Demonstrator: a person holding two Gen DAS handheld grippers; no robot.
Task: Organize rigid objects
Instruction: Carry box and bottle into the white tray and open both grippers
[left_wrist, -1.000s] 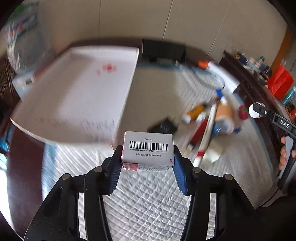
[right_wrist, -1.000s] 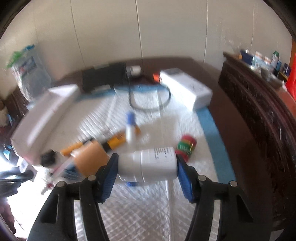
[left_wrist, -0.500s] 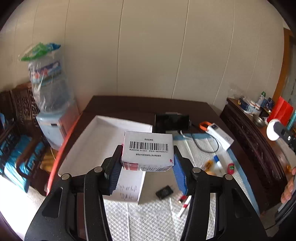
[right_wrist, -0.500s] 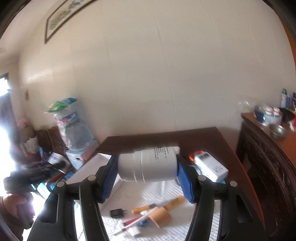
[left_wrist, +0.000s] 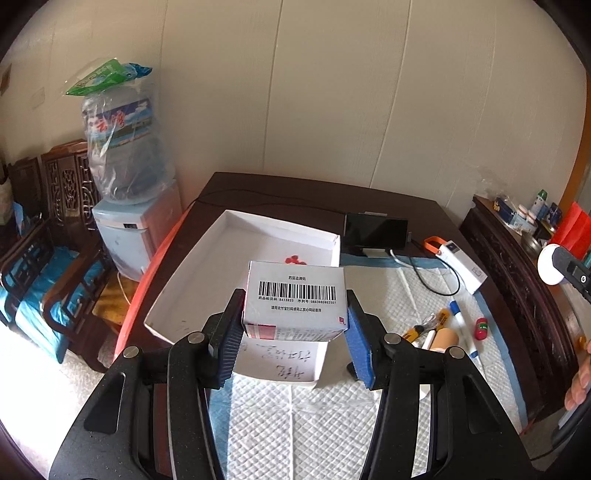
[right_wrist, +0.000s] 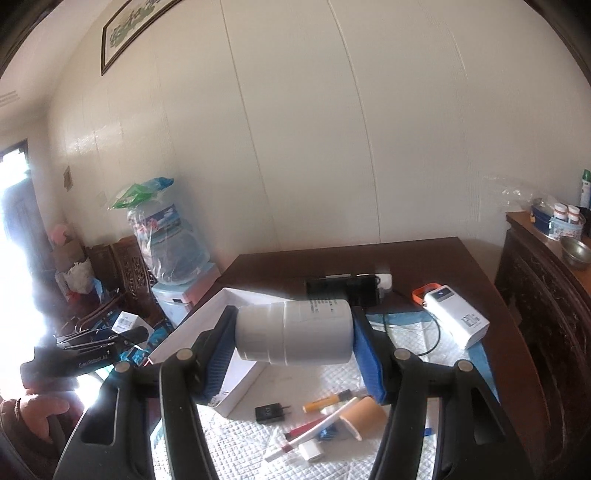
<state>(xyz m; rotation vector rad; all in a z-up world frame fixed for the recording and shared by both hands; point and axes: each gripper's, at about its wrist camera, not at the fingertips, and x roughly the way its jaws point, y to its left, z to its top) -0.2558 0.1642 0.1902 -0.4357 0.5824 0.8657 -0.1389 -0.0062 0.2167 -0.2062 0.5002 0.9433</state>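
My left gripper (left_wrist: 295, 332) is shut on a white medicine box (left_wrist: 295, 299) with a barcode on top, held in the air above the near end of a shallow white cardboard tray (left_wrist: 207, 266). My right gripper (right_wrist: 293, 339) is shut on a white pill bottle (right_wrist: 295, 332) lying sideways between the blue pads, high over the table with the white tray (right_wrist: 192, 332) at its left. On the quilted mat lie an orange tube (right_wrist: 325, 399), a tan cup (right_wrist: 364, 413), pens and a black plug (right_wrist: 271, 412). The left gripper's body (right_wrist: 81, 350) shows at the far left of the right wrist view.
A black phone on a stand (left_wrist: 375, 230) and a white power bank (left_wrist: 461, 264) with a cable sit at the back of the dark wooden table (left_wrist: 280, 192). A water dispenser (left_wrist: 129, 184) and carved chairs stand left; a carved sideboard (right_wrist: 546, 314) with bottles stands right.
Both grippers have risen from close over the mat to high above the table and tilted up, each keeping its object. The tray and clutter now look small and far below.
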